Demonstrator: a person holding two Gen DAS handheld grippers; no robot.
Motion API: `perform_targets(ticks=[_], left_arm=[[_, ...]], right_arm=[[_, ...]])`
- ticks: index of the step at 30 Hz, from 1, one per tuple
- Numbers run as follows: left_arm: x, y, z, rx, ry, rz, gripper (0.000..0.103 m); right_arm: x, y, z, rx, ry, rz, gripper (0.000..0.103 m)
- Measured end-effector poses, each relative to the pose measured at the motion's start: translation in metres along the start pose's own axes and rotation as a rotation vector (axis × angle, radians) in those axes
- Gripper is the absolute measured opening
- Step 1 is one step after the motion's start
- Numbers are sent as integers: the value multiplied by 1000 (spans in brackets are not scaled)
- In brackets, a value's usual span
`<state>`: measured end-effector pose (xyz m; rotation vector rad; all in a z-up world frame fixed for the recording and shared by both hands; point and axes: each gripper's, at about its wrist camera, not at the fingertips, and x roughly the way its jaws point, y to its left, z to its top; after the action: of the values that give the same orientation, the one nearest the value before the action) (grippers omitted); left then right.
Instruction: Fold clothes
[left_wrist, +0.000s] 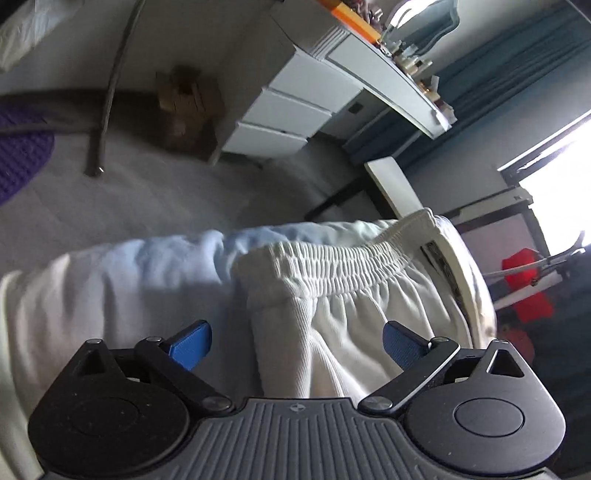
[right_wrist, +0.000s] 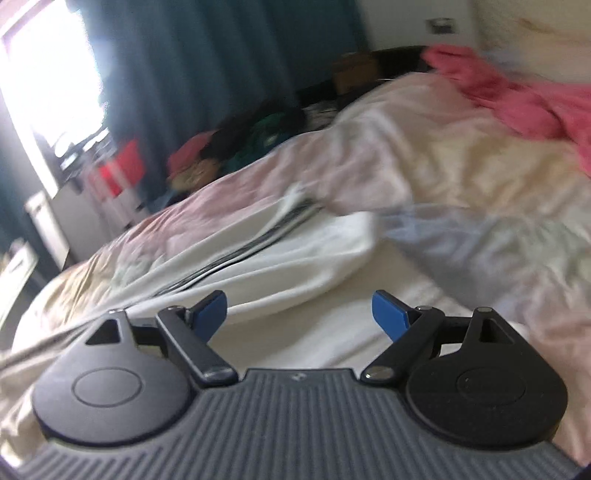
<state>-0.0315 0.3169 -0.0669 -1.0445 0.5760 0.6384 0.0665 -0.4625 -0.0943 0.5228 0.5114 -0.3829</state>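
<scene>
A: Where were the white ribbed-knit shorts with an elastic waistband (left_wrist: 332, 295)?

B: On the bed's pale rumpled quilt (right_wrist: 480, 177). Left hand-held gripper (left_wrist: 297, 345) and right hand-held gripper (right_wrist: 299, 314) gaped apart, empty.

A: Risk?

B: Pinching one layer might undo the fold

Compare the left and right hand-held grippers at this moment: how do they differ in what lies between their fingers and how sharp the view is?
The left hand-held gripper has the white shorts' elastic waistband bunched between its open fingers; the right hand-held gripper faces flatter white fabric on the bedspread. The left view is fairly sharp; the right is motion-blurred. Both stand wide open, with blue pads, gripping nothing.
</scene>
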Motion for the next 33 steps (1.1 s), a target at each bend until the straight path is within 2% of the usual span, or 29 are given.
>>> perform_targets(ticks=[5,8,11,15,17,19,20,22,23,25,27,29,33], left_arm=[[14,15,1,-48,67,-69,94],[26,27,-1,-115,108,-102,89],[26,38,-4,-157,104,-126,86],[25,42,-6,-168,96,-144,77],[26,42,-7,-177,93,-144,73],[25,40,-8,-177,86,-135,70],[25,38,-8,-174,83,-126,66],[28,34,-9,-173,76,-125,62],[29,32,-9,-173,70,-132,60],[31,28,-10,-170,57,-122,56],[29,26,-11,-161,47,-127,49],[27,25,-11,-159,35,-143,37],[23,24,-12,-154,13,-175,26]], right_arm=[[-26,-64,-13,241,-36,-145,87],[-38,-94,-25,422,-52,-189,87],[-33,-118,-40,585,11,-193,88],[-13,-129,-52,682,111,-155,87],[-8,-128,-53,683,123,-141,80],[-2,-127,-54,684,138,-119,61],[2,-126,-55,689,151,-99,58],[9,-125,-56,690,162,-84,41],[13,-124,-55,681,159,-86,37],[20,-123,-55,655,158,-99,15],[17,-122,-52,630,122,-88,9],[7,-118,-47,589,62,-85,6],[-6,-109,-35,508,-25,-108,5]])
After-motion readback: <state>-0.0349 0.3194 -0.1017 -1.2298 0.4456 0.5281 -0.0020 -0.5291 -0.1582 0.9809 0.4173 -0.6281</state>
